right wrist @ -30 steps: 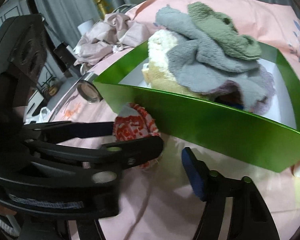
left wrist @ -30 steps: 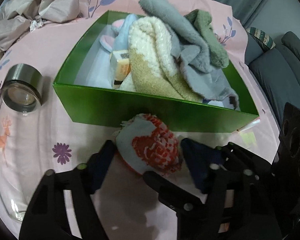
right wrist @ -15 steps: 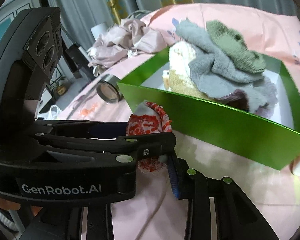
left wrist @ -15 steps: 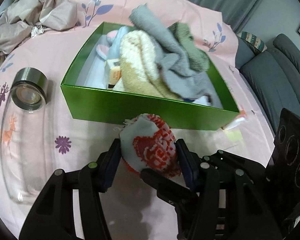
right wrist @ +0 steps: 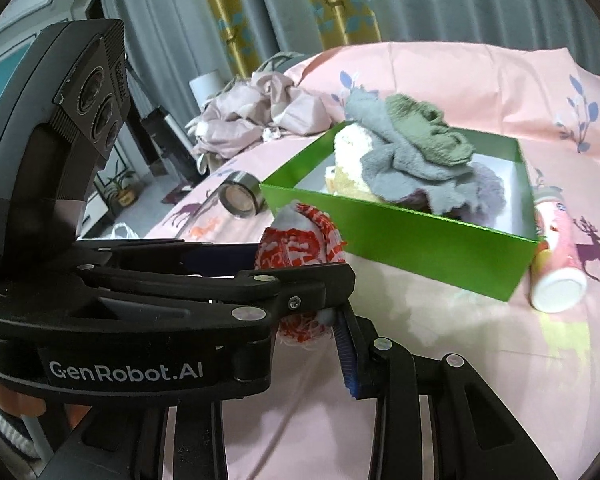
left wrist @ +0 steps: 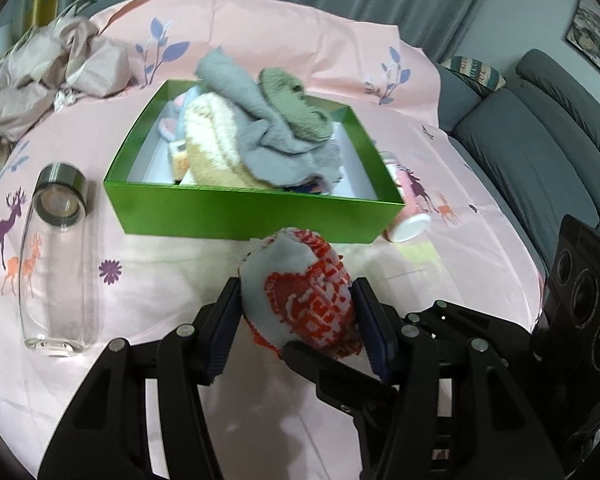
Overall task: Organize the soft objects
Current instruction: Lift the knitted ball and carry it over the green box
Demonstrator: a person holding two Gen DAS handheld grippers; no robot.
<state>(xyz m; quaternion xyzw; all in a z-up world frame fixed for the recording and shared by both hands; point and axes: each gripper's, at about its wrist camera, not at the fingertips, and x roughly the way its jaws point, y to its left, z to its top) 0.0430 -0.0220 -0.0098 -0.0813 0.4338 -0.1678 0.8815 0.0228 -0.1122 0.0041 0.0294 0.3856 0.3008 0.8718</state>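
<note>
Nearest, a red-and-white sock ball (left wrist: 302,296) was clamped between the pads of the left hand-held gripper (left wrist: 296,320), angled downward above the pink sheet (left wrist: 260,432). The right hand-held gripper (right wrist: 332,316) was pinched on the ball's lower edge. Bare sheet was left before the green box (left wrist: 252,216), where piled towels (left wrist: 268,136) overtopped the rim. A glass bottle (left wrist: 56,264) lay left, a pink bottle (right wrist: 556,256) right.

Only legible text: "GenRobot.AI", white lettering on black body of left gripper (right wrist: 300,280) (seen from right wrist view). Print on pink bottle (right wrist: 556,248) too blurred to read.
</note>
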